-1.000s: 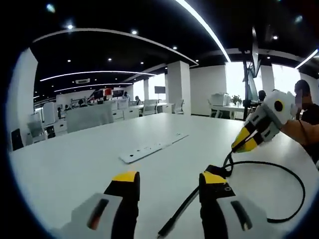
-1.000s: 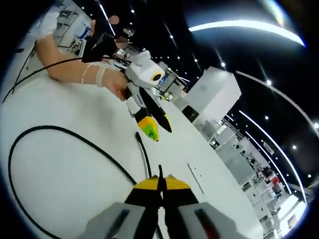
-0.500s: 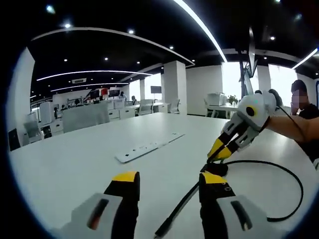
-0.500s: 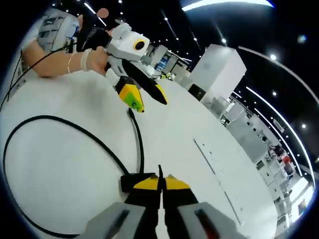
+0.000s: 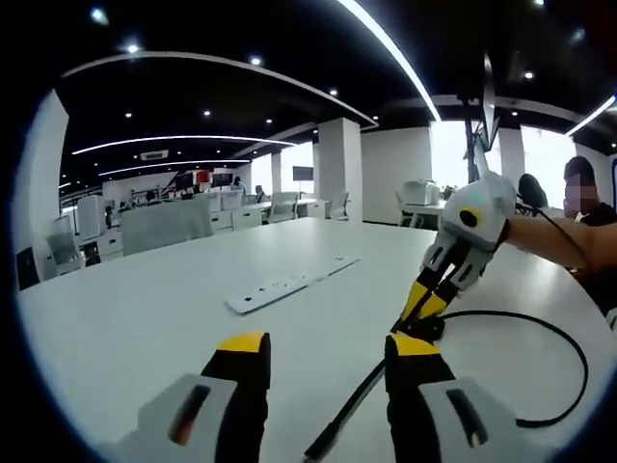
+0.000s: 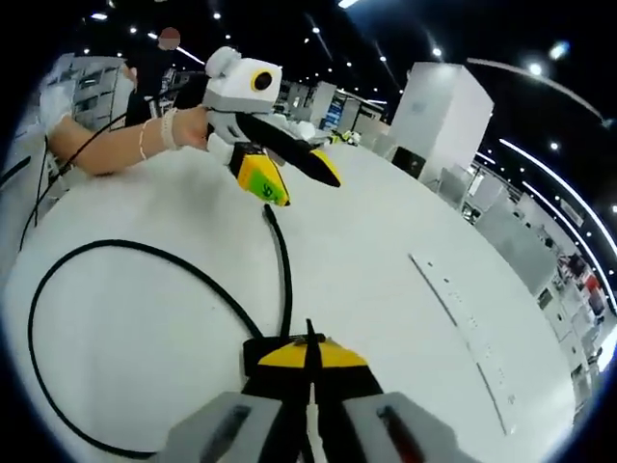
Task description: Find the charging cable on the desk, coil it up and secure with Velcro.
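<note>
1. left gripper [image 5: 326,352], yellow-tipped black fingers [image 5: 242,349] spread wide, hovers low over the broad white surface [image 5: 145,299]; nothing between them.
2. thin black charging cable [image 5: 564,386] lies on the surface: one straight run w/ its free end passes just inside the left gripper's right finger, the rest sweeps in a big open loop to the right.
3. right gripper [image 5: 422,305] comes in from the right, tips down at the cable's dark block, person's forearm [image 5: 564,246] behind it.
4. right gripper view: its own fingers [image 6: 289,357] pressed together, right at the black block [image 6: 258,349]; whether they pinch it, can't tell.
5. long flat white strip [image 5: 289,284] lies further back on the surface, well apart from the cable.
</note>
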`<state>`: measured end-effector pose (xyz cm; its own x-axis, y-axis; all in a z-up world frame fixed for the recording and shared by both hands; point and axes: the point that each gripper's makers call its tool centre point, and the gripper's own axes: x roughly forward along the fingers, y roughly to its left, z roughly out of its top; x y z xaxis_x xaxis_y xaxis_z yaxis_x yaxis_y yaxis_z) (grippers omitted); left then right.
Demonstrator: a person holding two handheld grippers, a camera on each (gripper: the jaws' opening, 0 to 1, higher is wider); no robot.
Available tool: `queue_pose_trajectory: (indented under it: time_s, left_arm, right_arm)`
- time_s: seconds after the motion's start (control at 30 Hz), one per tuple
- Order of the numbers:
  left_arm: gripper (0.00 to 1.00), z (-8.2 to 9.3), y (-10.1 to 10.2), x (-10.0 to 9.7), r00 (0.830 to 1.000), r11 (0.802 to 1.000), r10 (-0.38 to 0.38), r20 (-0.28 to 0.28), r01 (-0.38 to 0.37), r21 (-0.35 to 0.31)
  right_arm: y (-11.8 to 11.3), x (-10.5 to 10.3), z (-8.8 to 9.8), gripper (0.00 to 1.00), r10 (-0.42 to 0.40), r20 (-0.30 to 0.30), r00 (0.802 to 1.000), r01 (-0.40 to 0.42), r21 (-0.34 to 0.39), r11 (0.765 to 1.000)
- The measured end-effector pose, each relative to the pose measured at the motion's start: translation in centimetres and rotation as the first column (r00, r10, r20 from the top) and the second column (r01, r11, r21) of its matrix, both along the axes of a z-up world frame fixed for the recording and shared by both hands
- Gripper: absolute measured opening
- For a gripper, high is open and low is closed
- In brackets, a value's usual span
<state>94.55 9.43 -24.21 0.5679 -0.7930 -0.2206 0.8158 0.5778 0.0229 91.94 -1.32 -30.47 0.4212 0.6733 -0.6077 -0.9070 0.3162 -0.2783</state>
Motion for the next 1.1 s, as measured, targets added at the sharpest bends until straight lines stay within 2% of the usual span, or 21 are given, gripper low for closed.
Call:
queue_pose_trajectory:
  time_s: [0.07,0.27,0.4,0.43,0.6,0.7,0.87,0.93,0.97,1.03,1.1]
  left_arm:
    - [0.48,0.0,0.0,0.0,1.0,1.0,0.002,0.0,-0.002,0.003]
    - [0.48,0.0,0.0,-0.1,1.0,1.0,0.001,-0.001,-0.001,0.0]
    - [0.48,0.1,-0.1,-0.2,1.0,1.0,-0.004,-0.003,0.004,-0.001]
    - [0.48,0.1,-0.1,-0.2,1.0,1.0,-0.004,-0.003,0.004,-0.001]
    - [0.48,0.2,-0.1,-0.3,1.0,1.0,-0.006,0.0,0.006,-0.001]
    - [0.48,0.3,0.0,-0.3,1.0,1.0,-0.004,0.004,0.004,-0.004]
    - [0.48,0.1,-0.1,-0.3,1.0,1.0,-0.006,0.0,0.006,0.0]
    - [0.48,0.0,-0.1,-0.3,1.0,1.0,-0.005,-0.001,0.005,0.002]
    - [0.48,0.0,-0.1,-0.3,1.0,1.0,-0.005,-0.001,0.005,0.003]
    - [0.48,0.0,-0.1,-0.3,1.0,1.0,-0.005,0.0,0.005,0.005]
    - [0.48,0.0,0.0,-0.3,1.0,1.0,-0.003,0.001,0.003,0.005]
  right_arm:
    - [-0.1,0.0,0.0,0.03,-0.001,-0.022,1.0,0.002,0.019,1.0]
    - [0.0,-0.2,-0.1,0.03,0.017,-0.027,1.0,-0.017,0.003,1.0]
    - [0.0,-0.2,0.0,0.04,0.036,0.044,0.998,-0.035,-0.026,0.999]
    - [0.0,-0.3,0.0,0.05,0.033,0.044,0.998,-0.032,-0.023,0.999]
    - [-0.4,0.1,0.3,0.08,-0.015,0.047,0.999,0.013,0.033,0.999]
    - [-0.8,0.5,0.7,0.08,-0.042,0.073,0.996,0.039,0.042,0.998]
    - [-1.7,1.5,2.6,0.05,-0.114,0.113,0.987,0.102,0.11,0.989]
    - [-1.2,1.2,3.3,0.03,-0.086,0.117,0.989,0.068,0.152,0.986]
    - [-0.6,0.3,3.0,0.03,-0.031,0.095,0.995,0.016,0.147,0.989]
    - [-0.5,0.1,2.0,0.03,-0.011,0.071,0.997,0.004,0.1,0.995]
    - [-0.4,0.3,1.2,0.03,0.014,0.076,0.997,-0.018,0.05,0.999]
